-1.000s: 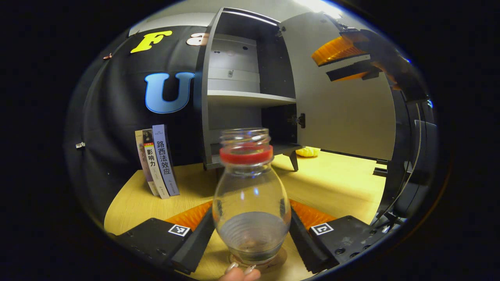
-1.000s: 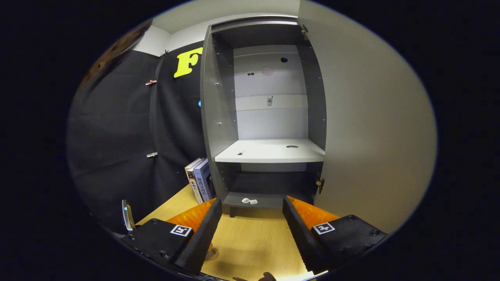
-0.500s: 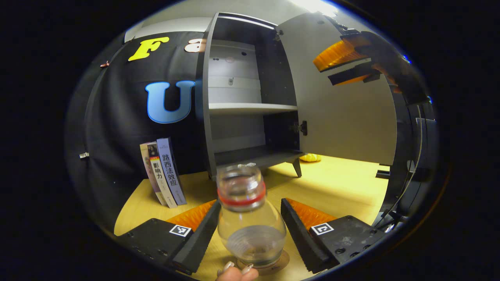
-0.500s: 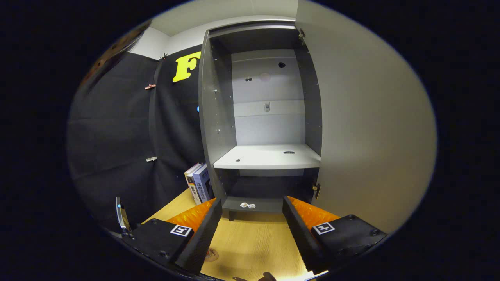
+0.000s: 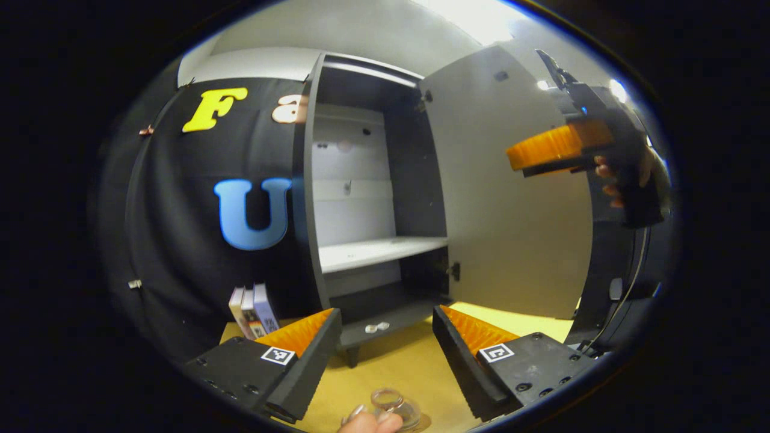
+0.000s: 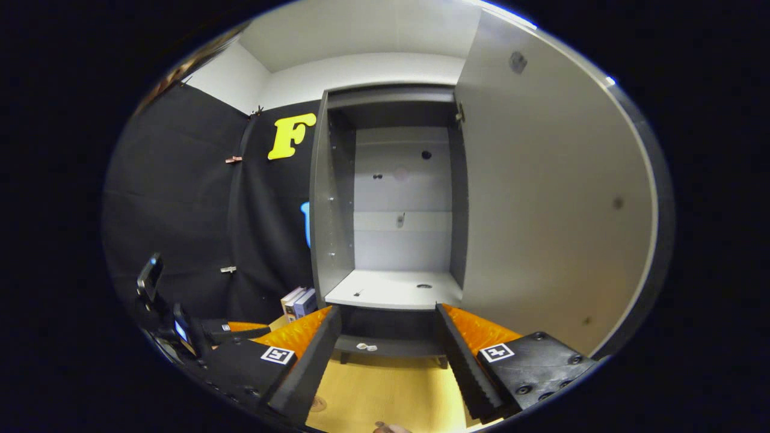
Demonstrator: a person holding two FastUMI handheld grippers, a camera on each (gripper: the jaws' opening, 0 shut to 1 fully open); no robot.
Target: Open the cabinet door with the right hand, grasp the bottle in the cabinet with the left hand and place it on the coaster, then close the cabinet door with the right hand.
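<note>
The clear bottle (image 5: 394, 409) with an open mouth stands on the wooden table (image 5: 415, 370) just under my left gripper (image 5: 386, 313), seen from above. That gripper is open, above the bottle and apart from it. The grey cabinet (image 5: 361, 198) stands open ahead, its door (image 5: 511, 210) swung out to the right. My right gripper (image 5: 544, 157), held by a hand, hovers high in front of the door. In the right gripper view, my right gripper (image 6: 388, 310) is open and empty, facing the cabinet (image 6: 397, 228) with the door (image 6: 541, 210) on its right.
Books (image 5: 252, 307) lean against the black wall left of the cabinet. Two small white bits (image 5: 374, 328) lie on the cabinet's bottom board. The middle shelf (image 6: 394, 288) is bare. The left gripper (image 6: 240, 328) shows low left in the right gripper view.
My left gripper let go of the bottle and rose up and away; the bottle stays on the table below. The right gripper also rose, still facing the open cabinet.
</note>
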